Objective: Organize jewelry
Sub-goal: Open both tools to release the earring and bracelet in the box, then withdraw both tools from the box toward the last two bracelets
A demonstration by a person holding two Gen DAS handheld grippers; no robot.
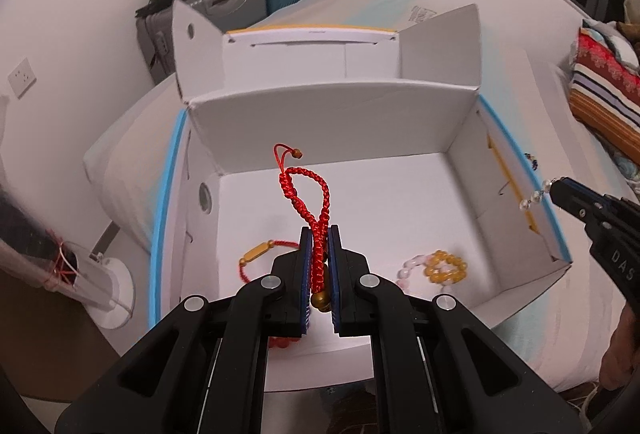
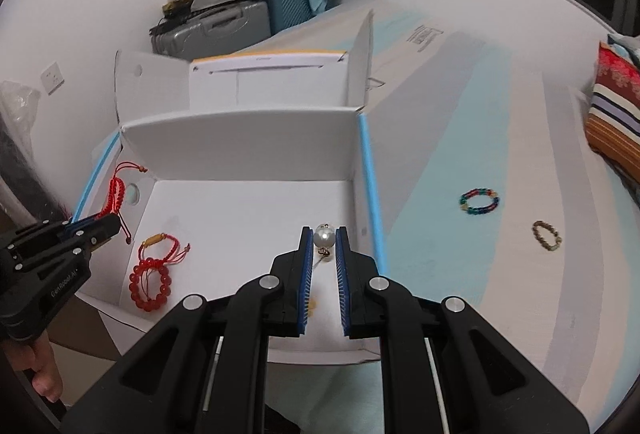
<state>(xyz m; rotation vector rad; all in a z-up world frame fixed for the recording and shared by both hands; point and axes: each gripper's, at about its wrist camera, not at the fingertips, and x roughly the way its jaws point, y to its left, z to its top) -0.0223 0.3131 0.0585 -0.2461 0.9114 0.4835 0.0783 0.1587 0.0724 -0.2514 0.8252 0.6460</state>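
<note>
My left gripper (image 1: 320, 234) is shut on a red braided cord bracelet (image 1: 316, 194) and holds it above the open white box (image 1: 332, 114). My right gripper (image 2: 324, 234) is shut on a pearl bracelet (image 2: 324, 236) over the box's right side; it shows in the left wrist view (image 1: 554, 190) with pearls (image 1: 534, 198) hanging. In the box lie a red cord bracelet with a gold tube (image 2: 160, 242), a red bead bracelet (image 2: 150, 284), a yellow bead bracelet (image 1: 446, 266) and a pink bead bracelet (image 1: 410, 268).
A multicoloured bead bracelet (image 2: 479, 201) and a brown bead bracelet (image 2: 546, 235) lie on the bed sheet right of the box. Folded blankets (image 2: 616, 110) are at far right. Suitcases (image 2: 240, 18) stand against the back wall.
</note>
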